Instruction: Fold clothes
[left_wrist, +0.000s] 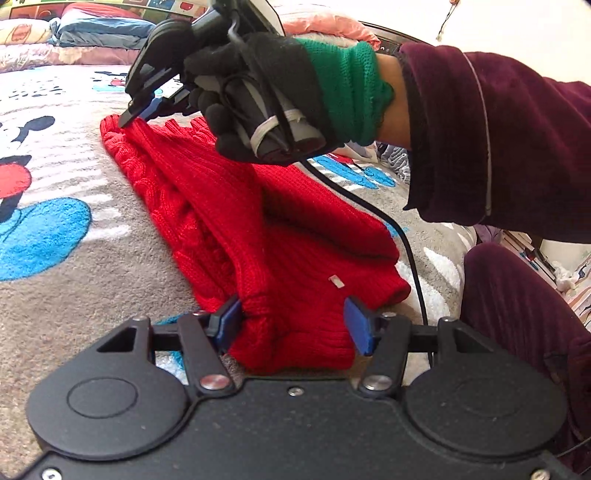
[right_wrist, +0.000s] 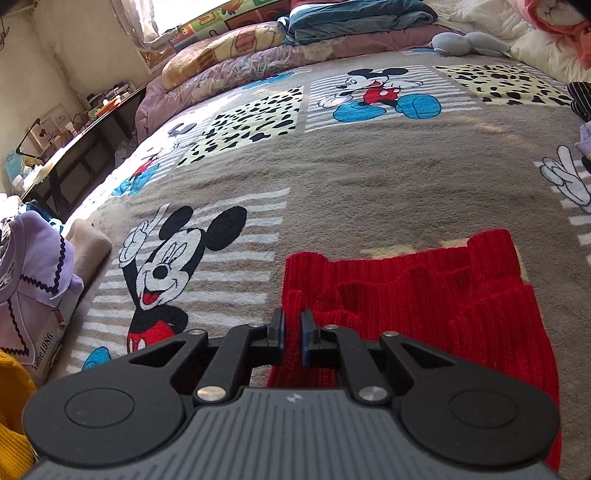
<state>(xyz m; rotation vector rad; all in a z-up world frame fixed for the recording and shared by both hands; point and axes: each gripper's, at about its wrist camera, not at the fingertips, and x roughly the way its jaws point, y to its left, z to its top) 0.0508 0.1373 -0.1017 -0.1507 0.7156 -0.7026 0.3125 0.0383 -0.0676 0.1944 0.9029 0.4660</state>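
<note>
Mid-fold: the right gripper (right_wrist: 292, 338) pinched the red ribbed knit sweater's (left_wrist: 280, 236) far corner on the bed — the left gripper (left_wrist: 291, 325) stood open around its near end. Next, I judged, that near end needed pinching.

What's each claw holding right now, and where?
Right claw pinches the red sweater at its edge. Left claw is open around the opposite end, gripping nothing.

Grey cartoon-mouse blanket (right_wrist: 332, 177) spread across bed; folded blue quilt (right_wrist: 354, 18) stacked on purple bedding (right_wrist: 236, 70) at far end; grey soft toy (right_wrist: 469, 43) beside cream duvet (right_wrist: 491, 26); lilac top (right_wrist: 33, 280) with dark wavy trim at left edge, yellow knit (right_wrist: 13, 413) just below; cluttered dark table (right_wrist: 74, 147) along wall
</note>
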